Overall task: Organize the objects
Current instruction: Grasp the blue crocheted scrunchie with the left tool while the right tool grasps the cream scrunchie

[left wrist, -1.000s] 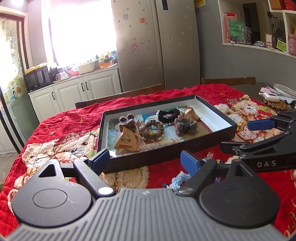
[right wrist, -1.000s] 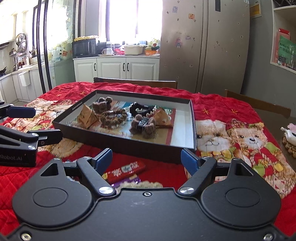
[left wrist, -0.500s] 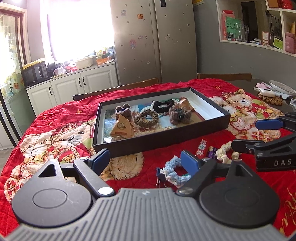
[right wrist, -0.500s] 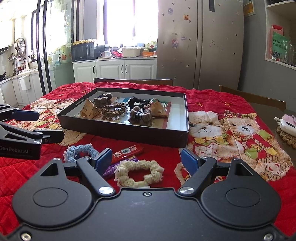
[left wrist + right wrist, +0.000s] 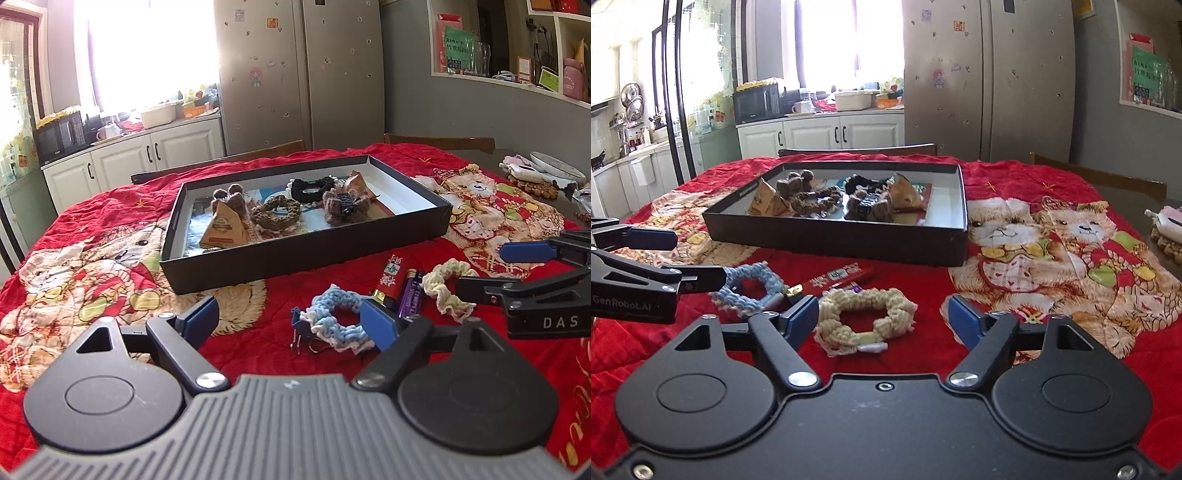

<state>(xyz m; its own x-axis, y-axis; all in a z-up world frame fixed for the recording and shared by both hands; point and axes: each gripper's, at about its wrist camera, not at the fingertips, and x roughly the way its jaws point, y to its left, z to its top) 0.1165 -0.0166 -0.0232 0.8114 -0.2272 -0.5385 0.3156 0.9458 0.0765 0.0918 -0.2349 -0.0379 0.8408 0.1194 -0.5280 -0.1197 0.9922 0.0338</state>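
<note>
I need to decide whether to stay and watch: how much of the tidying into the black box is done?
Partly done. The black box already holds brown and black hair ties and clips. Nothing is in hand: the left gripper and the right gripper are both open. Left on the red cloth: the blue scrunchie, the cream scrunchie, a red packet and a purple battery.

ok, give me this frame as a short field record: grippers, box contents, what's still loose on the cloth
left hand-held gripper: open, empty, by the blue scrunchie
right hand-held gripper: open, empty, cream scrunchie lies between its fingers
box: black, open top, on red tablecloth
in box: brown scrunchie, black scrunchie, brown claw clip, two triangular packets
loose on cloth: both scrunchies, red packet, purple lighter, blue binder clip
</note>
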